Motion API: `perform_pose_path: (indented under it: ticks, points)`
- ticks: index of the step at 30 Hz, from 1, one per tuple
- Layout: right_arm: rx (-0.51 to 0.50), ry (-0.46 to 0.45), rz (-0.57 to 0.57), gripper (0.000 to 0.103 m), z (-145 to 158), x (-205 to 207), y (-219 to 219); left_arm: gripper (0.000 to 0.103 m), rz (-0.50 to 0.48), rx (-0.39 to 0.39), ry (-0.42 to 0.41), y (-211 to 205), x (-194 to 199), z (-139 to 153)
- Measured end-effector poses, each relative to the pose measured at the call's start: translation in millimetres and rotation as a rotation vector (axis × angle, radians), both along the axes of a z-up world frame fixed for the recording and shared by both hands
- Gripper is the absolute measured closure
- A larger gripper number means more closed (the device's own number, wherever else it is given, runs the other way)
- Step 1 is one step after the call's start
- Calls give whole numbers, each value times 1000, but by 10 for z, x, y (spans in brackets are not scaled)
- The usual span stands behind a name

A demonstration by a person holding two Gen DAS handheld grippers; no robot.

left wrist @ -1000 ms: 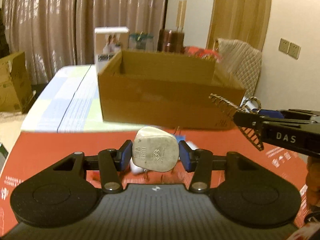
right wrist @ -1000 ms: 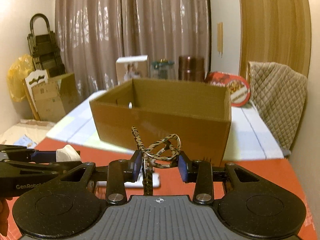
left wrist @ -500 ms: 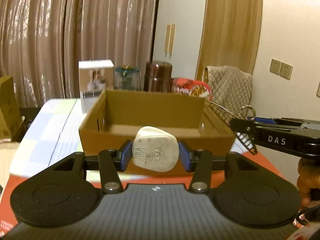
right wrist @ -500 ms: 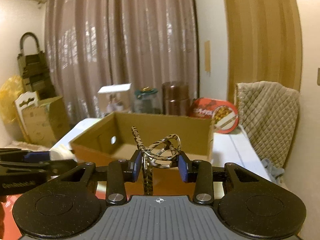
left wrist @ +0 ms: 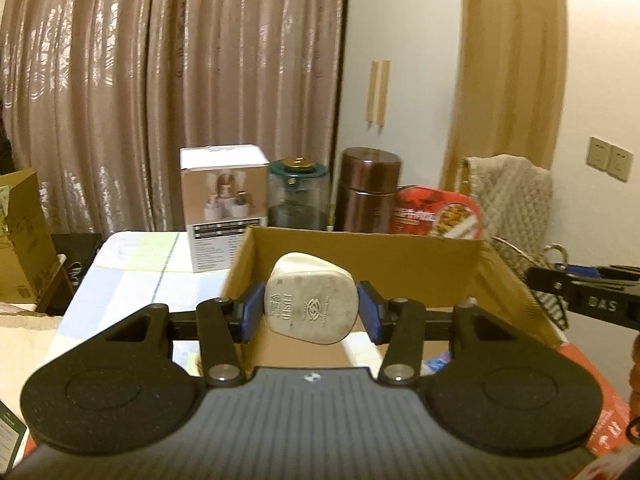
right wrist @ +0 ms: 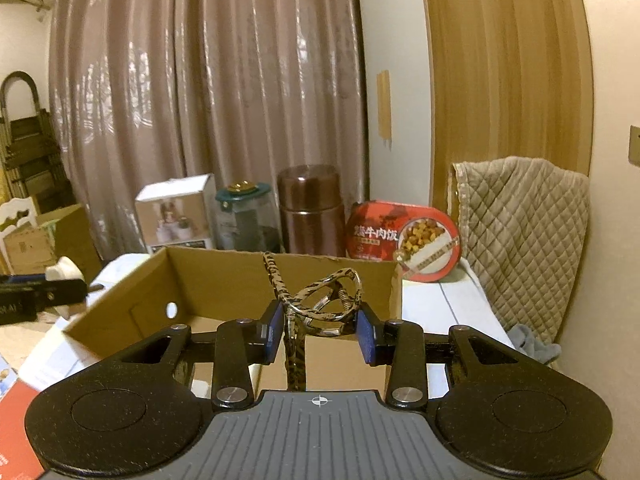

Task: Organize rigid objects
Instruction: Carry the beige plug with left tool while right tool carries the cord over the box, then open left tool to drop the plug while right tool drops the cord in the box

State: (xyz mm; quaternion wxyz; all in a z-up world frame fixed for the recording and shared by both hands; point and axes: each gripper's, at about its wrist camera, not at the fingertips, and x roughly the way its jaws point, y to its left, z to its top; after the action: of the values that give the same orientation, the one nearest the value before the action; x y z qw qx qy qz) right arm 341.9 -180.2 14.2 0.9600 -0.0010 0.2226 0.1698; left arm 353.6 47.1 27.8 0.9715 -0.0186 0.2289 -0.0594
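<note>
My left gripper (left wrist: 310,312) is shut on a white fused plug (left wrist: 310,298), held in the air over the near side of the open cardboard box (left wrist: 360,248). My right gripper (right wrist: 320,332) is shut on a leopard-patterned hair clip (right wrist: 320,300) with a metal spring, held just before the same cardboard box (right wrist: 224,280). In the left wrist view the right gripper (left wrist: 560,284) with the hair clip (left wrist: 536,280) reaches in from the right, beside the box's right wall. In the right wrist view the left gripper (right wrist: 76,284) and its plug (right wrist: 62,270) show at the left edge.
Behind the box stand a white product carton (left wrist: 222,204), a glass jar with a green lid (left wrist: 298,196), a brown canister (left wrist: 368,192) and a red food tub (left wrist: 436,212). A quilted cloth (right wrist: 520,240) hangs over a chair at right. A red surface (left wrist: 600,408) lies below.
Both grippers have risen and moved forward toward the cardboard box, each keeping its object. The box now sits close below them and its inside shows.
</note>
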Motion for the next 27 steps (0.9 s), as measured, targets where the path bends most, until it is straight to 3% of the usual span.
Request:
perform_pose_path:
  ticks: [11, 27]
  points:
    - [-47, 54, -20, 68, -269, 309, 56, 58, 13, 6, 57, 147, 437, -272]
    - [-54, 102, -19, 68, -390, 375, 36, 58, 12, 12, 91, 143, 515, -461]
